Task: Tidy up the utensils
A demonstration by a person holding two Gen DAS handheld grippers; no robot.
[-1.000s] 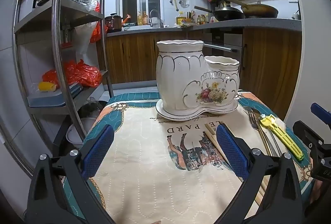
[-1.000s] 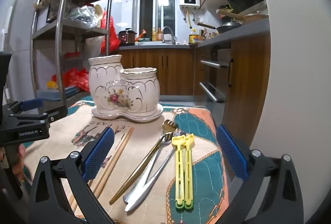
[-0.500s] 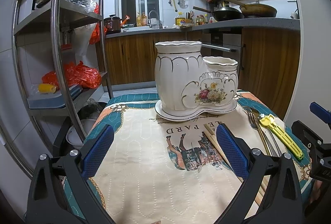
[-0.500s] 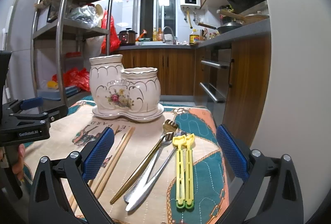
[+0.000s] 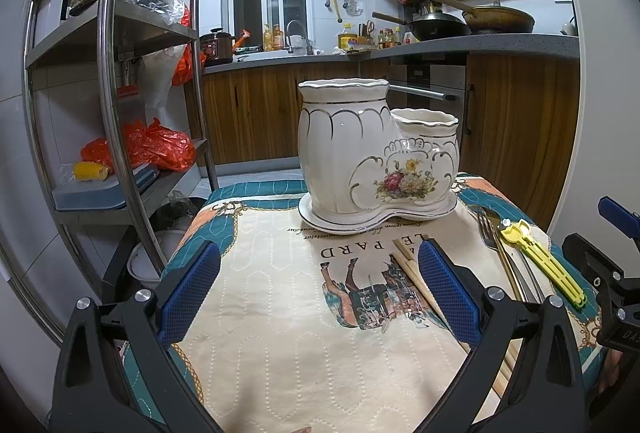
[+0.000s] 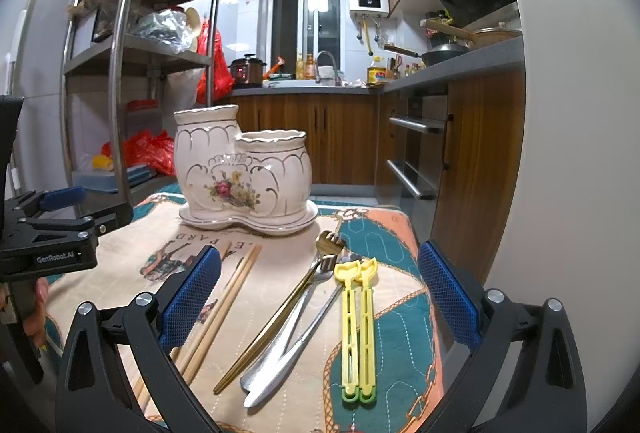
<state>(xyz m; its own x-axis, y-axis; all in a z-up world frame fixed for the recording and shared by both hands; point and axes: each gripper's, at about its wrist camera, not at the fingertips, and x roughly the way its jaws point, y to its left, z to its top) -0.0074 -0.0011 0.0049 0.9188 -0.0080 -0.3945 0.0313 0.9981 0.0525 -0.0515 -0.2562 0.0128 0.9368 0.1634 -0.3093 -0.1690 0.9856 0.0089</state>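
Note:
A white ceramic two-cup utensil holder (image 5: 376,157) (image 6: 244,173) with a flower print stands at the far end of the table. In front of it lie wooden chopsticks (image 6: 224,305) (image 5: 412,273), a gold fork (image 6: 280,313), silver forks (image 6: 304,317) (image 5: 496,249) and yellow plastic chopsticks (image 6: 358,325) (image 5: 544,257). My left gripper (image 5: 320,293) is open over the bare cloth, left of the chopsticks. My right gripper (image 6: 320,293) is open above the forks, holding nothing.
A patterned cloth (image 5: 280,333) covers the small table. A steel shelf rack (image 5: 116,113) with red bags stands close on the left. Wooden cabinets (image 6: 472,153) and an oven run along the right. A hand (image 6: 38,305) holds the left gripper.
Both grippers drifted only slightly; the holder sits a little lower left in the left wrist view. Nothing was grasped or moved.

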